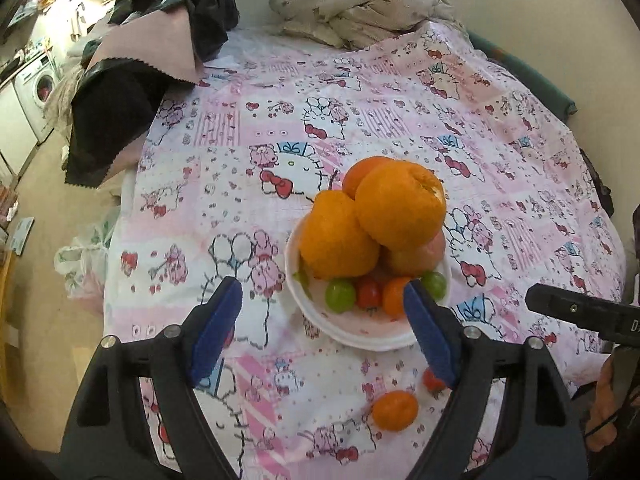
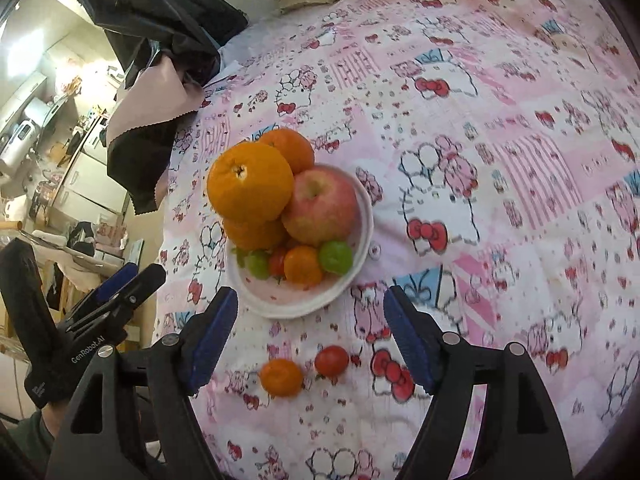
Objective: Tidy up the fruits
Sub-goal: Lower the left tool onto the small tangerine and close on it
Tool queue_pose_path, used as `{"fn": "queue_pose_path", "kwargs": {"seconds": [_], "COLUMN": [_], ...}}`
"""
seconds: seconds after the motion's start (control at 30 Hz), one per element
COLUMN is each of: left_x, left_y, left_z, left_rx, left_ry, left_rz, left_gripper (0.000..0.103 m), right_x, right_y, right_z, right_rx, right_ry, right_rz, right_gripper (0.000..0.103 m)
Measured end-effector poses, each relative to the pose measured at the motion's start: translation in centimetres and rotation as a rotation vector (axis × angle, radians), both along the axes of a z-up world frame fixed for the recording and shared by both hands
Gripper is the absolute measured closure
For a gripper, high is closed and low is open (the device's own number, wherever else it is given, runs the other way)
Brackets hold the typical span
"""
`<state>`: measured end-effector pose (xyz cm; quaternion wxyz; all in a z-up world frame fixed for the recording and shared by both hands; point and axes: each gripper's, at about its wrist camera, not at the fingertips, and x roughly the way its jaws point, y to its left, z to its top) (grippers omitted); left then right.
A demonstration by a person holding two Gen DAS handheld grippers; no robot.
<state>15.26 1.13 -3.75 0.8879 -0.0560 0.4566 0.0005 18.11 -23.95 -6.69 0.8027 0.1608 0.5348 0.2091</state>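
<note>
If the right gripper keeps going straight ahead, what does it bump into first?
Probably the cherry tomato and small orange lying loose between the open right gripper fingers; the white bowl sits further on. Depth is uncertain.

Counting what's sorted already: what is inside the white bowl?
The bowl holds three oranges, an apple, two green grapes, a small tangerine and a cherry tomato. Anything beneath the pile is covered.

A pink cartoon-print tablecloth (image 1: 280, 128) covers the table, with a plain cream wall (image 1: 520, 12) behind. A white front-loading washing machine (image 1: 38, 84) stands far left on the beige floor (image 1: 44, 320).
</note>
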Motion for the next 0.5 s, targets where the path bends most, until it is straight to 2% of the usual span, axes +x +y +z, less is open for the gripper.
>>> {"fn": "queue_pose_path", "kwargs": {"seconds": [0.2, 0.27, 0.37, 0.5], "left_x": [-2.0, -2.5, -2.8, -3.0], "left_y": [0.6, 0.8, 0.9, -0.3], "left_z": [-0.5, -1.1, -2.8, -5.7], "left_rx": [-0.015, -0.037, -0.069, -0.139], "left_ry": [0.025, 0.057, 0.142, 0.271], "left_rz": [0.04, 0.043, 0.039, 0.004], "left_gripper": [0.023, 0.023, 0.023, 0.023], "right_x": [-2.2, -2.8, -3.1, -3.1], "right_y": [-1.0, -1.4, -1.8, -2.1], "right_z": [0.4, 0.1, -0.5, -1.0], "right_rx": [0.024, 0.071, 0.088, 0.06], "right_ry": [-0.007, 0.014, 0.039, 0.053], "right_rz": [-0.025, -0.044, -0.071, -0.09], "right_gripper": [0.024, 0.024, 0.024, 0.024]}}
